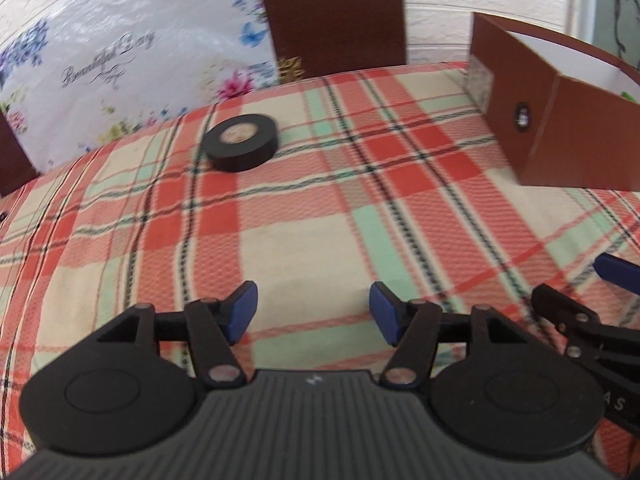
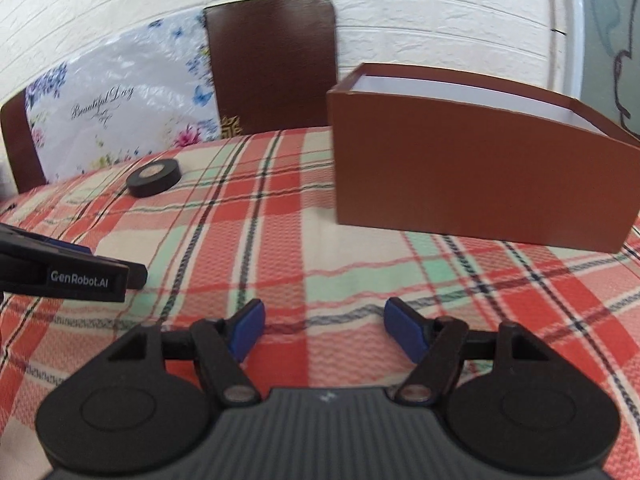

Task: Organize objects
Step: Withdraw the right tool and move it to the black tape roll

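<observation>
A black roll of tape (image 1: 241,142) lies flat on the plaid tablecloth (image 1: 312,220), far ahead of my left gripper (image 1: 313,314), which is open and empty above the cloth. The roll also shows in the right wrist view (image 2: 154,178), at the far left. A brown open-topped box (image 2: 476,160) with a white inside stands ahead and to the right of my right gripper (image 2: 324,330), which is open and empty. The box shows at the right in the left wrist view (image 1: 560,120). The two grippers are side by side; the right one shows at the left view's right edge.
A brown chair back (image 2: 272,64) stands behind the table's far edge. A floral plastic sheet (image 2: 116,112) printed "Beautiful Day" hangs over another chair at the left. A white brick-pattern wall (image 2: 400,12) is behind. The left gripper's side (image 2: 64,272) shows at the left.
</observation>
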`<move>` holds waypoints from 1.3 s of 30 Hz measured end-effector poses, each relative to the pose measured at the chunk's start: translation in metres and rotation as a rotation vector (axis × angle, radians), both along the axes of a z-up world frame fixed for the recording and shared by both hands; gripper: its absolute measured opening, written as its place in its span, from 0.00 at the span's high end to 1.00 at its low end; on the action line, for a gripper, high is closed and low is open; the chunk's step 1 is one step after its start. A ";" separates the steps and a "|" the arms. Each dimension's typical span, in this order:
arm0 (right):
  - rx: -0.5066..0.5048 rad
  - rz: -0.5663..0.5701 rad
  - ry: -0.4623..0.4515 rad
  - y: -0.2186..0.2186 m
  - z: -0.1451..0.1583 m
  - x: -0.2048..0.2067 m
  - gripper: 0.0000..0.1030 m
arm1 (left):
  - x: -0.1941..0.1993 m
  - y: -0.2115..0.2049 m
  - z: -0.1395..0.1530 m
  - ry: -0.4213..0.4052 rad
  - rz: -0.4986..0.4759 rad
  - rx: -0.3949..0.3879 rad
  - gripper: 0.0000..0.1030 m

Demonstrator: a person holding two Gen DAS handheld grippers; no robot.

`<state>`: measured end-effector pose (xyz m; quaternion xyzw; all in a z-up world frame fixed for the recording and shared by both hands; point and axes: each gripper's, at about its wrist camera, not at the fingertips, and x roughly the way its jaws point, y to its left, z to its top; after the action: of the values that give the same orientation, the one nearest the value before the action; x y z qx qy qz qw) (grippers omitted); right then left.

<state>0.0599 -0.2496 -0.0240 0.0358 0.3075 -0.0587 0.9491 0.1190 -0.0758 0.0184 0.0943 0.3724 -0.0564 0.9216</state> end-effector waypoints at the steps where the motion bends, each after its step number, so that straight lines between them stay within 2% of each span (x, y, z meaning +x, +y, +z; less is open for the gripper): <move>1: -0.012 0.010 0.004 0.005 0.000 0.001 0.32 | 0.001 0.006 -0.001 0.000 0.011 -0.005 0.38; 14: -0.071 0.110 0.020 0.066 -0.001 0.024 0.33 | 0.015 0.072 -0.007 -0.050 0.111 -0.028 0.28; 22: -0.046 0.143 0.020 0.087 -0.001 0.053 0.29 | 0.028 0.106 -0.013 -0.102 0.156 -0.015 0.20; 26: -0.057 0.172 0.014 0.100 -0.001 0.072 0.29 | 0.037 0.120 -0.017 -0.146 0.166 0.005 0.11; 28: -0.056 0.186 0.012 0.106 0.000 0.084 0.28 | 0.041 0.131 -0.018 -0.157 0.177 -0.027 0.10; 31: -0.061 0.202 0.010 0.114 0.000 0.105 0.26 | 0.045 0.152 -0.021 -0.135 0.221 -0.156 0.07; 33: -0.060 0.210 0.009 0.119 0.000 0.123 0.25 | 0.043 0.159 -0.022 -0.154 0.242 -0.200 0.07; 36: -0.051 0.220 0.005 0.126 0.000 0.152 0.22 | 0.040 0.155 -0.023 -0.174 0.244 -0.193 0.07; 39: -0.027 0.232 0.009 0.132 -0.001 0.184 0.13 | 0.040 0.154 -0.025 -0.184 0.245 -0.188 0.07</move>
<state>0.2441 -0.1172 -0.0253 -0.0128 0.3129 0.0472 0.9485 0.1588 0.0785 -0.0062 -0.0336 0.2882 0.0307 0.9565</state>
